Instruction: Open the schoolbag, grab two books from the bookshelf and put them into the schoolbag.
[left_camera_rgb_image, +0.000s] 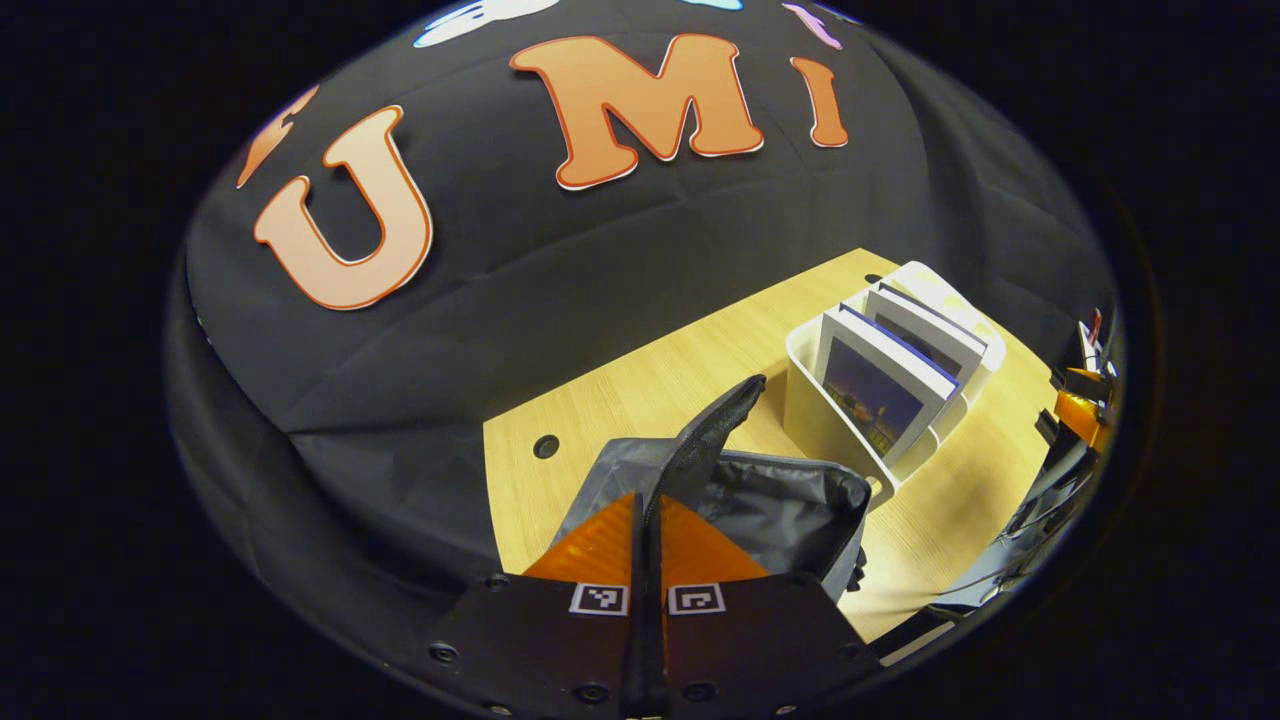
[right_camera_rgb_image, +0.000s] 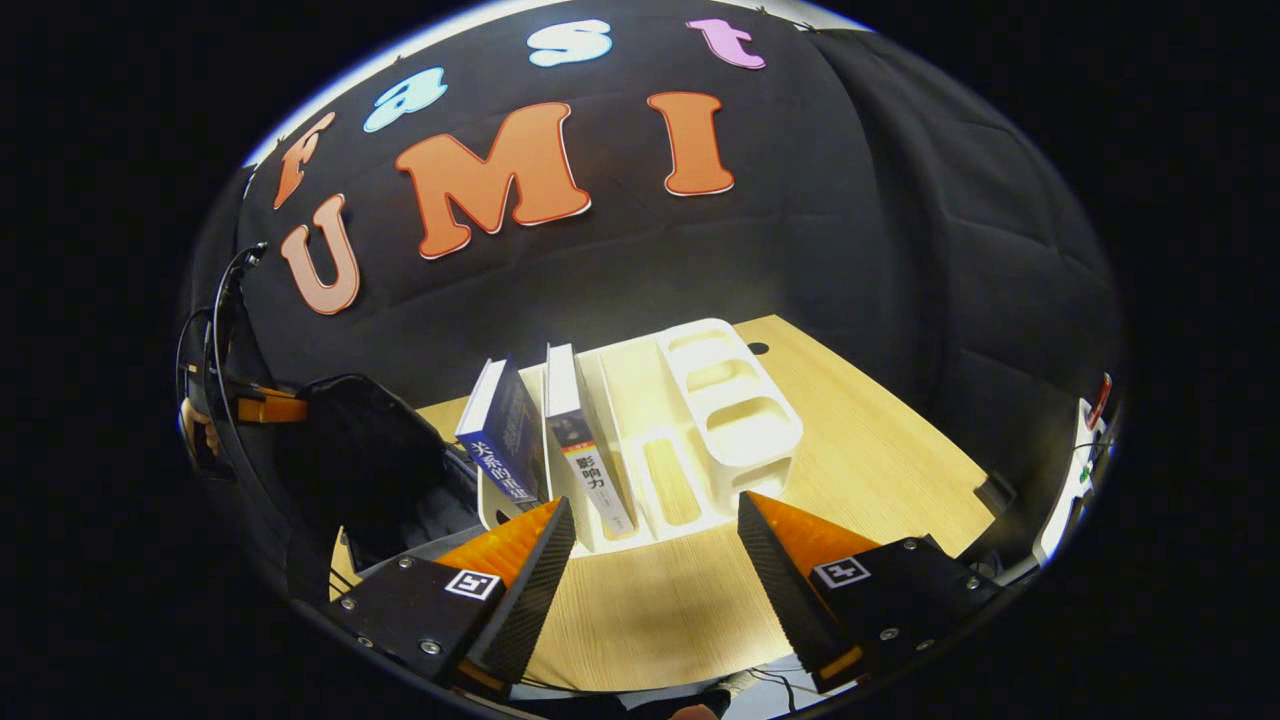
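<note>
Left gripper (left_camera_rgb_image: 647, 520) sits at 6 o'clock in the left gripper view, fingers pressed together on a dark strip of the schoolbag (left_camera_rgb_image: 770, 500), apparently the edge of its flap, which rises from the fingertips toward 1 o'clock. Bag is grey and black, mouth gaping, pale lining showing. It rests on the wooden table (left_camera_rgb_image: 620, 400) just beside a white bookshelf (left_camera_rgb_image: 830, 420) at 3 o'clock; whether the 2 touch cannot be told. The rack holds 2 books upright, front book (left_camera_rgb_image: 880, 390) with a dark cover picture, second book (left_camera_rgb_image: 925, 340) right behind it. A round hole in the tabletop shows at 9 o'clock of the bag.

In the right gripper view, at 9 o'clock, a hand and a dark mass of bag fabric (right_camera_rgb_image: 360, 450) stand at the table's left edge. Next, toward centre, the bookshelf (right_camera_rgb_image: 735, 420) faces the camera with its slots running away. The 2 books stand spine-out in the left slots: blue-spined book (right_camera_rgb_image: 505, 440) leaning slightly left, white-spined book (right_camera_rgb_image: 585, 440) beside it at its 3 o'clock, nearly upright. Slots farther right hold nothing visible. Right gripper (right_camera_rgb_image: 655, 520) is at 6 o'clock, fingers spread wide, gripping nothing, hovering over bare table just in front of the rack. Its left finger (right_camera_rgb_image: 520, 560) lies low in front of the blue-spined book.
</note>
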